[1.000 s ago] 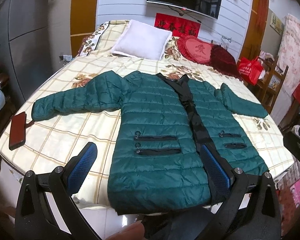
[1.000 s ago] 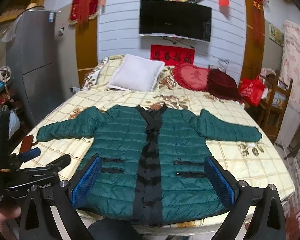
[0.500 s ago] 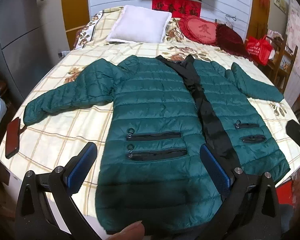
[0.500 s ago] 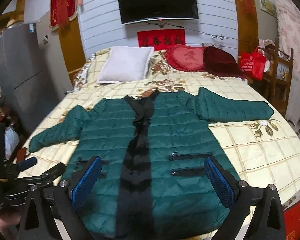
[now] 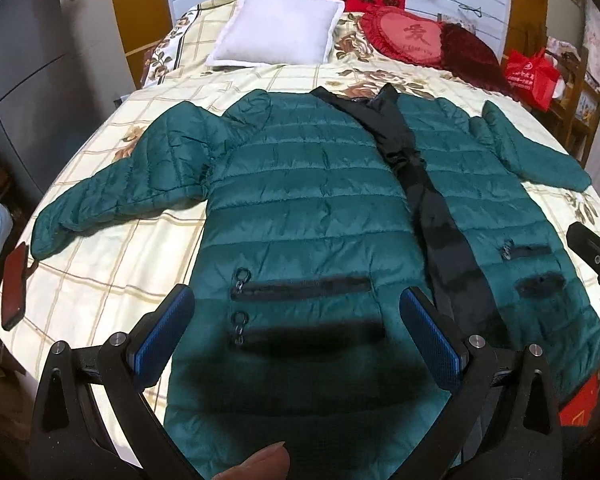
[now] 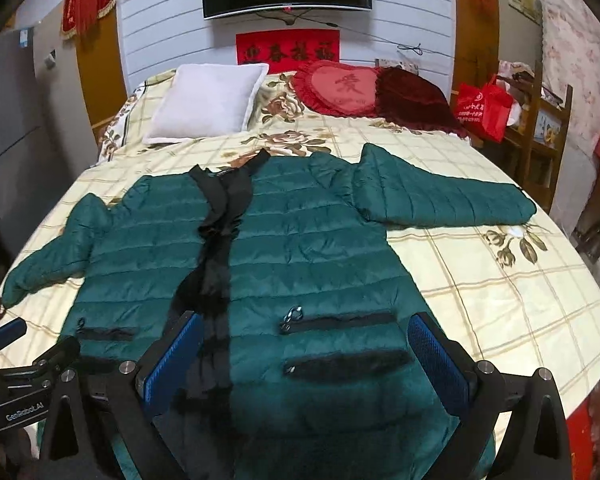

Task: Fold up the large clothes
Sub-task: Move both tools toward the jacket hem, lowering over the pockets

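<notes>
A dark green quilted jacket (image 5: 308,200) (image 6: 308,256) with a black front strip lies flat on the bed, front up, both sleeves spread out sideways. My left gripper (image 5: 296,320) hovers open over the jacket's lower left panel, above the two zip pockets. Over the lower right panel my right gripper (image 6: 304,344) is open too, its blue pads astride the right-hand pockets. Neither gripper holds any cloth. The hem nearest me is hidden under the gripper bodies.
The checked, flowered bedspread (image 6: 480,292) reaches the bed's rounded edges. A white pillow (image 5: 276,28), a red heart cushion (image 6: 340,88) and a dark red cushion sit at the head. A phone (image 5: 14,284) lies at the left edge. A red bag (image 6: 482,106) stands at the right.
Both grippers have moved forward and lower over the jacket; it fills more of each view and the hem has slid beneath them. The jacket itself has not shifted.
</notes>
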`<state>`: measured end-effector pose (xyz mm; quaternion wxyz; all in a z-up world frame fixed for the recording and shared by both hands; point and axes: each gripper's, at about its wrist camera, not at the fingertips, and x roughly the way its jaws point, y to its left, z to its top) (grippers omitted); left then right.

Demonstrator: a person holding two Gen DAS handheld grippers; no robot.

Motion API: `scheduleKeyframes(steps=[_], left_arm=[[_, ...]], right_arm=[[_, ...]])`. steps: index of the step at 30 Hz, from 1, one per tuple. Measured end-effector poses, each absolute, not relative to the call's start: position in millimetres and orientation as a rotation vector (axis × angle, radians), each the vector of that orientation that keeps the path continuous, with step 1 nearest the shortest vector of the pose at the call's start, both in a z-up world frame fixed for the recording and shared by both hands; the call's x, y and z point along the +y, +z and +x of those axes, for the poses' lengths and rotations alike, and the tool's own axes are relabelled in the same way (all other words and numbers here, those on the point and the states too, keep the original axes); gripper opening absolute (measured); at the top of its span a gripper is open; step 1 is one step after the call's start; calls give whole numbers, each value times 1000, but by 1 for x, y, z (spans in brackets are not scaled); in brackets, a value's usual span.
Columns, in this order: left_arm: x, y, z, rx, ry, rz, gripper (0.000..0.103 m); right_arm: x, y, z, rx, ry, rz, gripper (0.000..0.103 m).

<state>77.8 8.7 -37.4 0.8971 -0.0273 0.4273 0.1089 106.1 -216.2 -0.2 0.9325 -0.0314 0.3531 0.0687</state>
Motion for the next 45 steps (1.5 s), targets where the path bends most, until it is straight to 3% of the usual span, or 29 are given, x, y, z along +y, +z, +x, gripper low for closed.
scheduleKeyframes(steps=[22,45], left_arm=[[36,-72,141,833,311,-128,103],[51,-117,158,957,308,-161,103]], right_arm=[[-220,-39,154,736,156,-75,101],[-211,-52,162,761,129,-103,101]])
